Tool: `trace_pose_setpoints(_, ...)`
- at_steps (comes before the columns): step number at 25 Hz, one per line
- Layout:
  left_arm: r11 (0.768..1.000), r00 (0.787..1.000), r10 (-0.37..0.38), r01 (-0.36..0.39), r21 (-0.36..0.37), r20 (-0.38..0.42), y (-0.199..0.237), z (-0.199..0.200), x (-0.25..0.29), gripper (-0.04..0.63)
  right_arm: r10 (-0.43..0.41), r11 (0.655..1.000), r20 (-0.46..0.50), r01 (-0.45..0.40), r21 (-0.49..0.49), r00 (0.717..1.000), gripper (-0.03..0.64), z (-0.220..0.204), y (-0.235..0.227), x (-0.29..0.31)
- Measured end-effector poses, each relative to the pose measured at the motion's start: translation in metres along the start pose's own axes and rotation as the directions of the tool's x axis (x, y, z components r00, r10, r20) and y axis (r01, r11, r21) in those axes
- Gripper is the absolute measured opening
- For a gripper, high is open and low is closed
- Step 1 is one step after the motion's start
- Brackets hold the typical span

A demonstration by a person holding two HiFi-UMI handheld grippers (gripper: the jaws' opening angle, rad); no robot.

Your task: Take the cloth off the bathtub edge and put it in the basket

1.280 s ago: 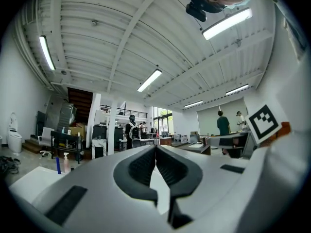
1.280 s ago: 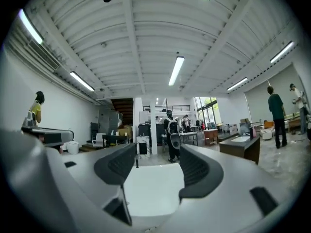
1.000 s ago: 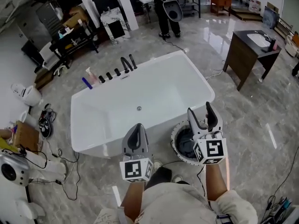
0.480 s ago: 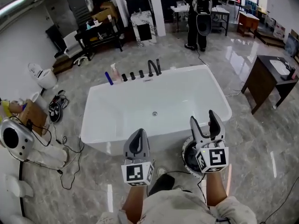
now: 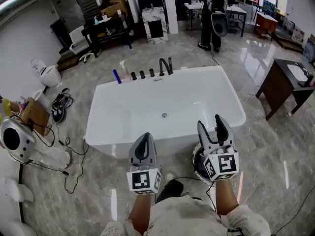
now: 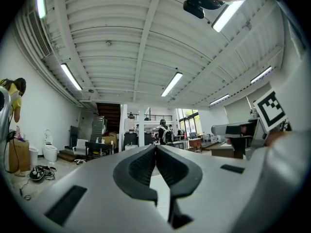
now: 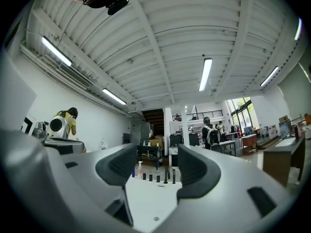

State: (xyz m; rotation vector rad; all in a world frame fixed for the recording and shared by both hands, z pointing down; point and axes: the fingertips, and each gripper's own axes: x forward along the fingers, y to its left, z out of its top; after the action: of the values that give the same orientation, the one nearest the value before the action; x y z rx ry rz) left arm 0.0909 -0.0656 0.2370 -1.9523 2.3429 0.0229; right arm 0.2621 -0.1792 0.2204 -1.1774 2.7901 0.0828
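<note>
While the left gripper's (image 5: 143, 134) fingers (image 6: 138, 166) are pressed together with nothing between them, the right gripper's (image 5: 210, 123) fingers (image 7: 116, 165) stand wide and are closing on empty air. Both grippers point up and away from the person over the near edge of the white, round-cornered bathtub (image 5: 187, 100). The left is at the middle of that edge and the right is toward its near right corner. Just beside that corner, on the floor, stands the round, pale-rimmed basket (image 5: 195, 161), partly covered by the right gripper. Its inside is dark (whether the cloth lies in there I cannot tell). Along the tub's far edge stand curved black taps (image 5: 166, 65) and a slim blue bottle (image 5: 116, 76). Well beyond the far right corner stands a person (image 5: 215, 14), and off the right edge is a dark wooden washstand (image 5: 280, 85).
</note>
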Motion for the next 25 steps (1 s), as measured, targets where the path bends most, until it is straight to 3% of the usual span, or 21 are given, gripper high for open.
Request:
trace_pose_setpoints(3,1.0,1.0,0.004,-0.004,-0.003,-0.001,0.004,0.003,-0.001,0.005,0.016,1.0,-0.004,-0.016,0.001,1.0,0.197,0.002,0.006,0.002)
trace_pose_setpoints(9,1.0,1.0,0.007,-0.007,-0.001,0.0,0.007,0.004,-0.001,0.005,0.011,1.0,0.018,-0.012,0.006,1.0,0.002,0.006,0.01,0.0)
trace_pose_setpoints(25,1.0,1.0,0.018,-0.018,-0.003,-0.005,0.005,-0.002,-0.01,0.005,0.007,0.999,-0.003,-0.007,-0.036,1.0,-0.012,-0.004,0.015,-0.005)
